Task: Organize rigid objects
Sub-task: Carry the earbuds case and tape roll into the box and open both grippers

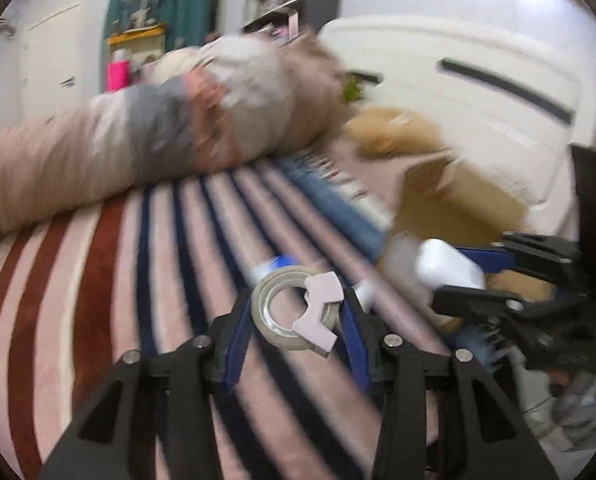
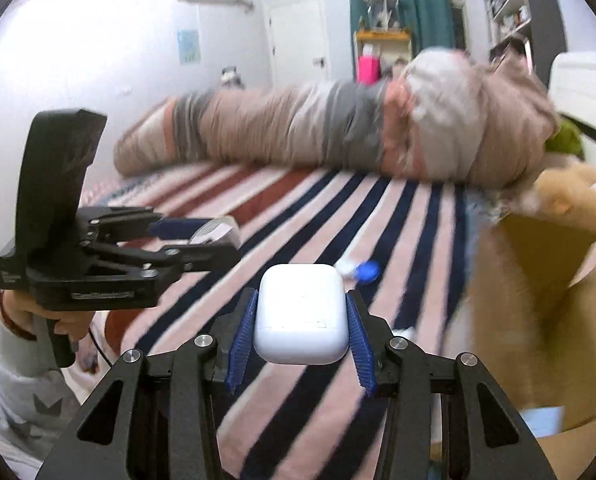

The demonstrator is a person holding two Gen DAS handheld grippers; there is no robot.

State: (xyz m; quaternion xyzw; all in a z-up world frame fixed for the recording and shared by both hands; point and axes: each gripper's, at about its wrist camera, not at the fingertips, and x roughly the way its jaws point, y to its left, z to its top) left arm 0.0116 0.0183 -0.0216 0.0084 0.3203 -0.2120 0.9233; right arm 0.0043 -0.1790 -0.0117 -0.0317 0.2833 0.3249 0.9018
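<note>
Midway, by the look of it: left gripper (image 1: 298, 312) clamped on a tape roll (image 1: 288, 312), right gripper (image 2: 301, 320) clamped on a white earbud case (image 2: 301, 314), both held above the striped blanket (image 2: 298, 208) near the cardboard box (image 2: 538, 320), nothing dropped in yet, a small blue-capped item (image 2: 358, 270) left lying.

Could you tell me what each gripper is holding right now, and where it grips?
Left gripper clamps a tape roll across its outer rim; right gripper clamps a white earbud case by its sides.
</note>
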